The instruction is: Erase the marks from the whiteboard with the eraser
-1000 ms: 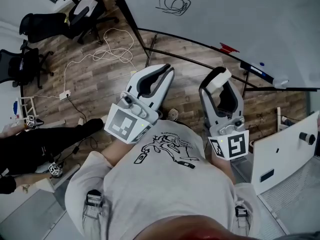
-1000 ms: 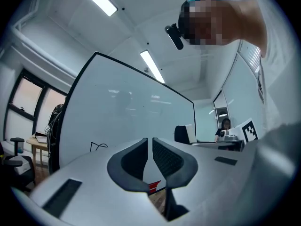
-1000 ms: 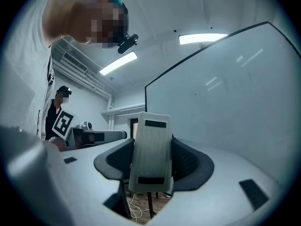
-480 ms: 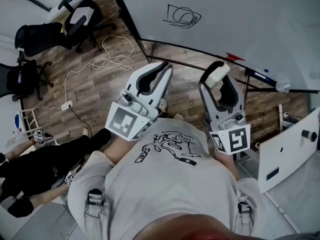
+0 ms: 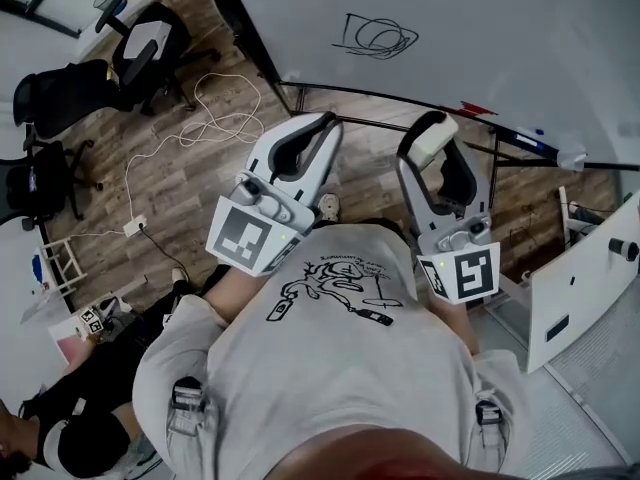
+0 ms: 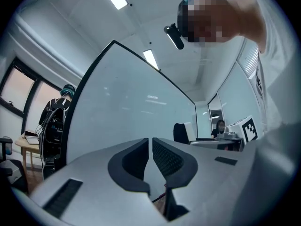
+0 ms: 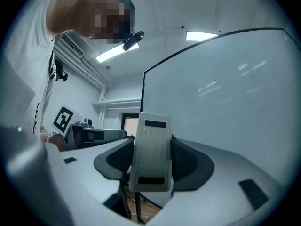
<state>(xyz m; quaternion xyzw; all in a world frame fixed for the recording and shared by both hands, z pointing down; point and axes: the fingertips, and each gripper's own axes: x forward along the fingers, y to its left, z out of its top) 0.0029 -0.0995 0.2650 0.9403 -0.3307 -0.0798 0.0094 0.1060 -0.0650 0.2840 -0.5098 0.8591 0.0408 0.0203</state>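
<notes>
The whiteboard (image 5: 480, 28) stands ahead of me, with a black scribble (image 5: 378, 37) on its lower part. My right gripper (image 5: 434, 134) is shut on a white eraser (image 5: 436, 138), held upright and short of the board. In the right gripper view the eraser (image 7: 150, 157) fills the gap between the jaws, with the whiteboard (image 7: 225, 88) behind it. To its left, my left gripper (image 5: 322, 131) is shut with nothing in it; in the left gripper view its fingertips (image 6: 151, 147) nearly touch in front of the whiteboard (image 6: 127, 112).
The board's tray holds a red item (image 5: 478, 109) and markers (image 5: 530, 132). Office chairs (image 5: 140, 43) and a white cable (image 5: 200, 118) are on the wooden floor at left. A white cabinet (image 5: 580, 298) stands at right. A seated person (image 5: 90, 408) is at lower left.
The view has shifted closer to the board: the scribble sits further right and lower in view. Both grippers have risen slightly. The person at lower left has slid down and out of frame.
</notes>
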